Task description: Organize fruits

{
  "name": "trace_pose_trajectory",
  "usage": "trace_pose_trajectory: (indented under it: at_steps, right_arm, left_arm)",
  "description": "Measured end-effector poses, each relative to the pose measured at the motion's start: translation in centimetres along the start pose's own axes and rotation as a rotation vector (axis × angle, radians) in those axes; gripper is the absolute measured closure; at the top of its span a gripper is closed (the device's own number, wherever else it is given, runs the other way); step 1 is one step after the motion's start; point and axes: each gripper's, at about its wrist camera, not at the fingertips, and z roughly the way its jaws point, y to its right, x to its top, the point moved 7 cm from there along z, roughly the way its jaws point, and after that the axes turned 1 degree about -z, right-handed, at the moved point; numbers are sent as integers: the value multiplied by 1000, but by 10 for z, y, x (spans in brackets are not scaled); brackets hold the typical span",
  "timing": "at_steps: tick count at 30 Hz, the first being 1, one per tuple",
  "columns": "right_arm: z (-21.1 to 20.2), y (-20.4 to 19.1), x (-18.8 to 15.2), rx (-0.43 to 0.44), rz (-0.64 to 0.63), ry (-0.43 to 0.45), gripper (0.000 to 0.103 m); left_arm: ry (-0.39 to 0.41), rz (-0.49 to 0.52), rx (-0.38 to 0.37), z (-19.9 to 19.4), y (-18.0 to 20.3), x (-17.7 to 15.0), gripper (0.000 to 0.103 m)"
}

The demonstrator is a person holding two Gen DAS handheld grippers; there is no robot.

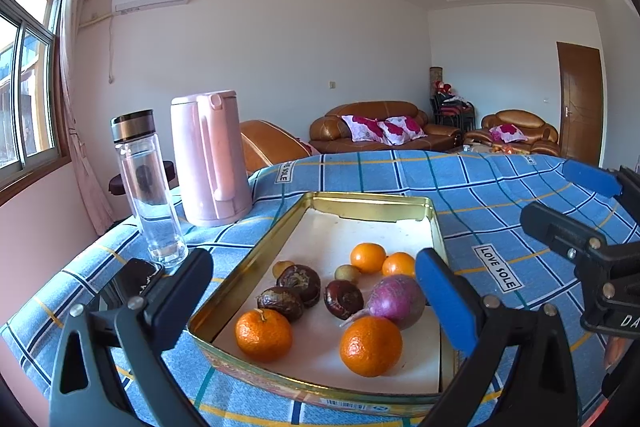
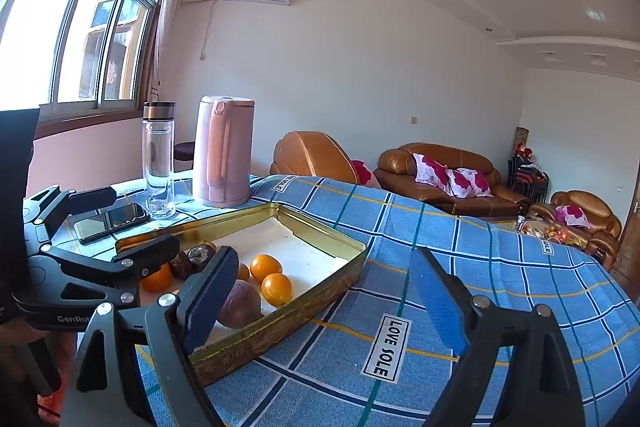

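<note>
A gold tin tray (image 1: 436, 223) lined with white paper sits on the blue checked cloth. In it lie several oranges (image 1: 370, 345), dark brown water chestnuts (image 1: 299, 283), two small yellowish fruits (image 1: 347, 273) and a purple radish (image 1: 396, 301). My left gripper (image 1: 316, 303) is open and empty, its jaws wide apart over the tray's near end. My right gripper (image 2: 324, 303) is open and empty over the tray's right rim (image 2: 320, 291) and the cloth; it also shows in the left wrist view (image 1: 576, 203). The left gripper shows in the right wrist view (image 2: 132, 227).
A pink kettle (image 1: 210, 157) and a clear glass bottle (image 1: 150, 191) stand at the table's far left. A black phone (image 2: 110, 221) lies beside the bottle. Brown sofas (image 1: 384, 127) stand beyond the table.
</note>
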Motion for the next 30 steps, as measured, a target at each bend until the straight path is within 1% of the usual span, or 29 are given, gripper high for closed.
trace_pose_trajectory:
  at_steps: [11,17,19,22,30]
  right_arm:
    - [-6,2,5,-8,-4,17,15]
    - [-9,4,5,-21,-13,25,15]
    - [-11,5,6,-24,-15,28,15]
    - [-12,6,6,-25,-15,30,15]
    - [-12,5,4,-20,-24,25,15]
  left_arm:
    - [-3,10,3,1,4,1,0]
    - [20,16,-13,-5,8,5,0]
    - [24,15,-31,-6,11,6,0]
    - [11,5,-45,-5,13,5,0]
    - [-8,4,-27,-1,11,2,0]
